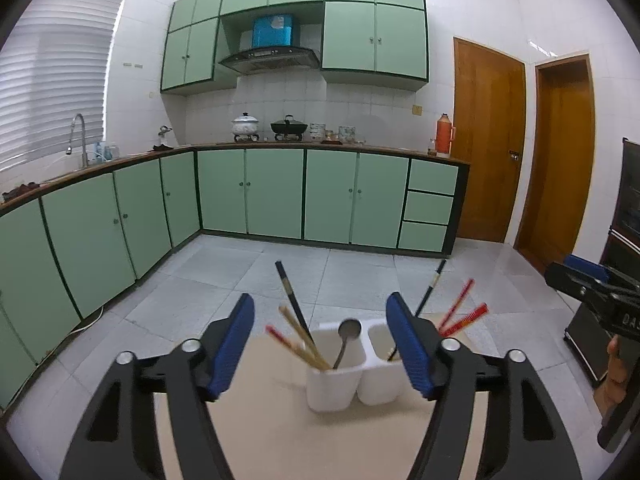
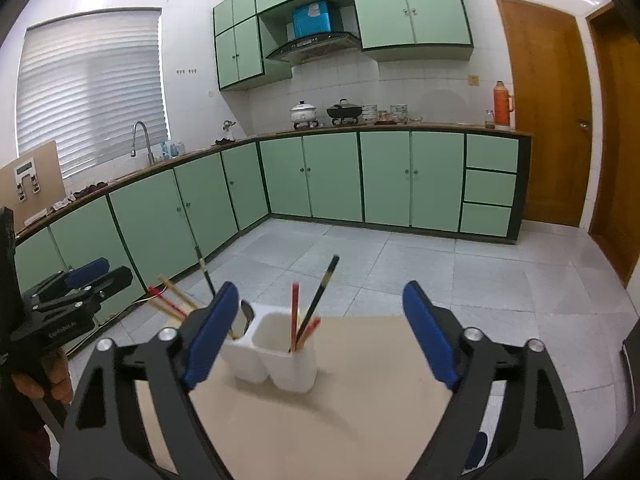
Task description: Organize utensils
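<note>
Chopsticks and spoon stand sorted in the white holder; left gripper and right gripper gape empty; little seems left

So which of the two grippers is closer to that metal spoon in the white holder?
Left, I'd guess. The left gripper faces the spoon between its open fingers; the right gripper sits off to the spoon's right.

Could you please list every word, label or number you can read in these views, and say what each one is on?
"DAS": partial white lettering on the right gripper body, cut off by the frame edge.
White lettering on the left gripper body: too blurred to read.
White device on the leaning board: display too small to read.
</note>
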